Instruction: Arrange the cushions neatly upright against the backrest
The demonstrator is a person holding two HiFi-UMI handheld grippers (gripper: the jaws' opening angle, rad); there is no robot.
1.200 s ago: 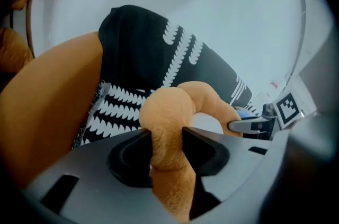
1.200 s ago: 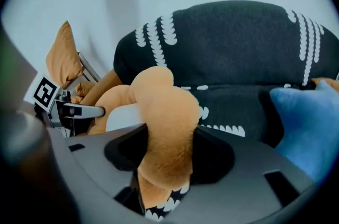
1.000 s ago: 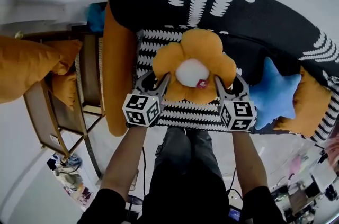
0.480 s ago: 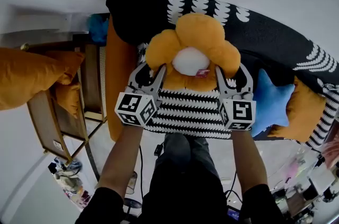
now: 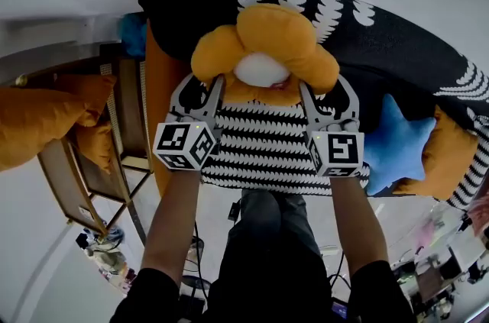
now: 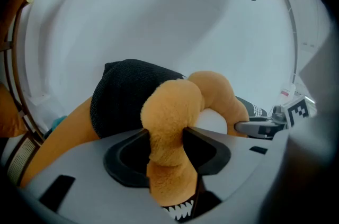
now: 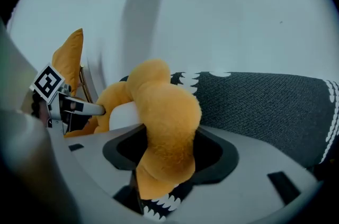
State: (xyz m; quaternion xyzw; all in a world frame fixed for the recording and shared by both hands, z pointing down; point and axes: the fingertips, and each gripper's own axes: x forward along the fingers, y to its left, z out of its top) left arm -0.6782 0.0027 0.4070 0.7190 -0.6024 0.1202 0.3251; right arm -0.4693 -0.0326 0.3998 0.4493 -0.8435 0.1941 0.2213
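Flower cushion: orange petals, white centre, raised above striped seat, in front of black patterned backrest; contact with backrest unclear. White face turned toward head camera and upward. Shape roughly round, no clear long axis; widest spread runs left-right between both grips. Left hand-held gripper pinching lower left petal; right hand-held gripper pinching lower right petal, plush bulging past jaws. Orange armrest just left. Blue star cushion on seat at right, orange cushion beyond. Wooden chair further left.

Black sleeves, dark trousers; pale grey fingers, white cubes with black square markers.
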